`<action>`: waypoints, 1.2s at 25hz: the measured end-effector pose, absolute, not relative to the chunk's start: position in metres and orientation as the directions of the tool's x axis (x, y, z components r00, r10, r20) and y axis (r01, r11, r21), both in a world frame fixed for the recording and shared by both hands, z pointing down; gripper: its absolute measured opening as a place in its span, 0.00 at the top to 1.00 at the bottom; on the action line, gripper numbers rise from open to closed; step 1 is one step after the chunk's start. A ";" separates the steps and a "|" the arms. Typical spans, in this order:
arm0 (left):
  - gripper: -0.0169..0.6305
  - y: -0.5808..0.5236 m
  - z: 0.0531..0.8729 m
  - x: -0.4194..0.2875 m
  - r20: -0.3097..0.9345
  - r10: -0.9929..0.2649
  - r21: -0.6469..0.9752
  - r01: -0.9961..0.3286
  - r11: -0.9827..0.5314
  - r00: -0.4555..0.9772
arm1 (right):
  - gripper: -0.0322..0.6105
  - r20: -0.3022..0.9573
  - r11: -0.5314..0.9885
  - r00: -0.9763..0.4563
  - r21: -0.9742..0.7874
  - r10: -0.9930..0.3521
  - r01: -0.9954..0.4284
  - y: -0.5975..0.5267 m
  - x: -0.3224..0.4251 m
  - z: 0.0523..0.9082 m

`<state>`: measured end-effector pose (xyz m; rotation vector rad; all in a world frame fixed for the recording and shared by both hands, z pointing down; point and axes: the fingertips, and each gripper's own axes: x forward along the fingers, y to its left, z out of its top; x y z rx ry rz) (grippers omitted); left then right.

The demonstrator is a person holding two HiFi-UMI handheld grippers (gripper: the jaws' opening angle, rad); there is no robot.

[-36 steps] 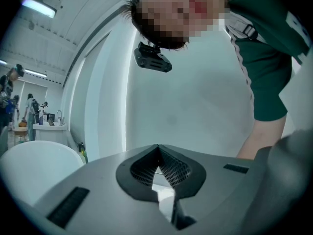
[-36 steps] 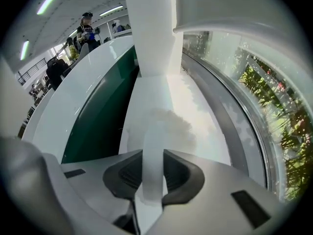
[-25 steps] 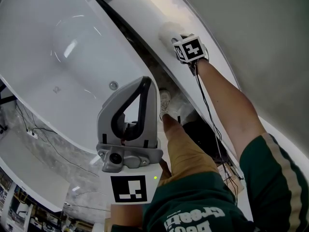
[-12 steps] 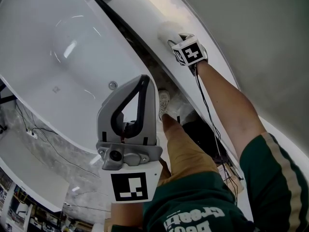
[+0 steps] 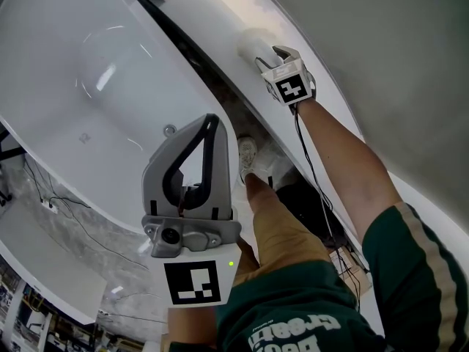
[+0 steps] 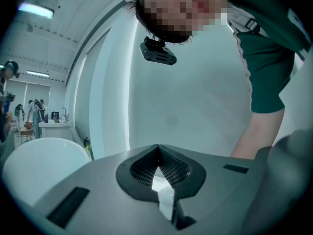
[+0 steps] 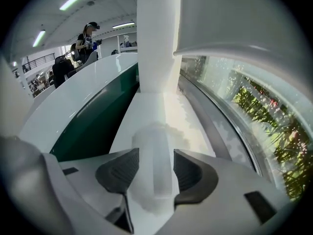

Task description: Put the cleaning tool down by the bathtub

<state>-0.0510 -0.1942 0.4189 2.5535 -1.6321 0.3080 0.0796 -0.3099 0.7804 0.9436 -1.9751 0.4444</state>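
Note:
The white bathtub (image 5: pixel 88 64) fills the upper left of the head view. Beside it runs a white ledge (image 5: pixel 322 64), and on it lies the white cleaning tool (image 5: pixel 253 44). My right gripper (image 5: pixel 277 56) is at the tool. In the right gripper view the tool's pale handle (image 7: pixel 154 165) still lies between the jaws, which are opening, and the dark pads (image 7: pixel 120 173) stand just off it. My left gripper (image 5: pixel 209 119) hangs in the foreground above the tub's edge. Its jaws (image 6: pixel 157 151) are shut tip to tip, with nothing in them.
The person's tan trouser leg (image 5: pixel 275 218) and white shoe (image 5: pixel 249 156) stand in the dark gap between tub and ledge. Cables (image 5: pixel 66 211) trail on the floor at the lower left. A green panel (image 7: pixel 98 116) and a window with plants (image 7: pixel 264 111) flank the ledge.
The right gripper's jaws have spread off the tool and the gripper has tilted slightly. The left gripper has drifted a little down and left.

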 end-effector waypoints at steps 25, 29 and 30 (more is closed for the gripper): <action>0.97 -0.176 0.303 -0.037 0.159 -0.875 -0.090 -0.876 -0.473 0.456 | 0.61 0.519 0.681 -0.571 0.028 -0.636 -0.732 -0.278 0.051 0.535; 0.97 -0.159 0.262 -0.035 0.119 -0.866 -0.117 -0.859 -0.498 0.486 | 0.61 0.411 0.670 -0.595 0.052 -0.690 -0.740 -0.254 0.049 0.451; 0.97 -0.156 0.255 -0.032 0.116 -0.860 -0.134 -0.850 -0.509 0.496 | 0.61 0.380 0.664 -0.597 0.062 -0.707 -0.745 -0.249 0.050 0.429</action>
